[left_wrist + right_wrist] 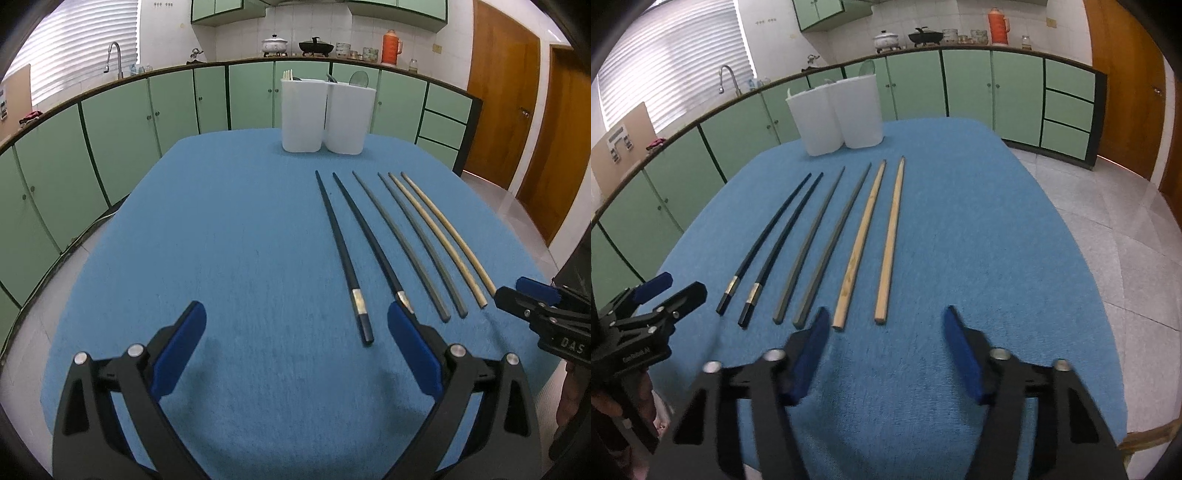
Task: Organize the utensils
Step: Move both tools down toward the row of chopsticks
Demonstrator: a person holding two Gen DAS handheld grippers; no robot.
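six chopsticks lie side by side on the blue-covered bench [960, 221], thick ends toward the person: a black pair with metal bands [764, 243], a grey pair [820, 243] and a wooden pair [875, 240]. beyond their tips stands a white two-compartment utensil holder [838, 118], which already has a few utensils poking above its rim in the left wrist view, though what they are is too small to tell. none of the chopsticks has been lifted, so the step in hand looks like the approach to a first pick-up, most likely starting with the wooden pair on the right. the right gripper [882, 328] hovers just short of the thick ends, its blue-padded fingers [812, 343] spread roughly halfway, with only bare cloth between them; the wooden ends sit just ahead of the gap, and the left pad is near the end of a grey stick, without clear contact. the left gripper [295, 325] is spread wider and also holds nothing; one black chopstick end lies within its gap on the cloth and the other is hidden just behind its right finger [410, 332]. the next move calls for sliding the pads forward around a stick's thick end, low enough to catch such a thin thing off soft cloth, then closing squarely so it does not roll or pivot, before carrying it tip-down to a compartment of the holder.
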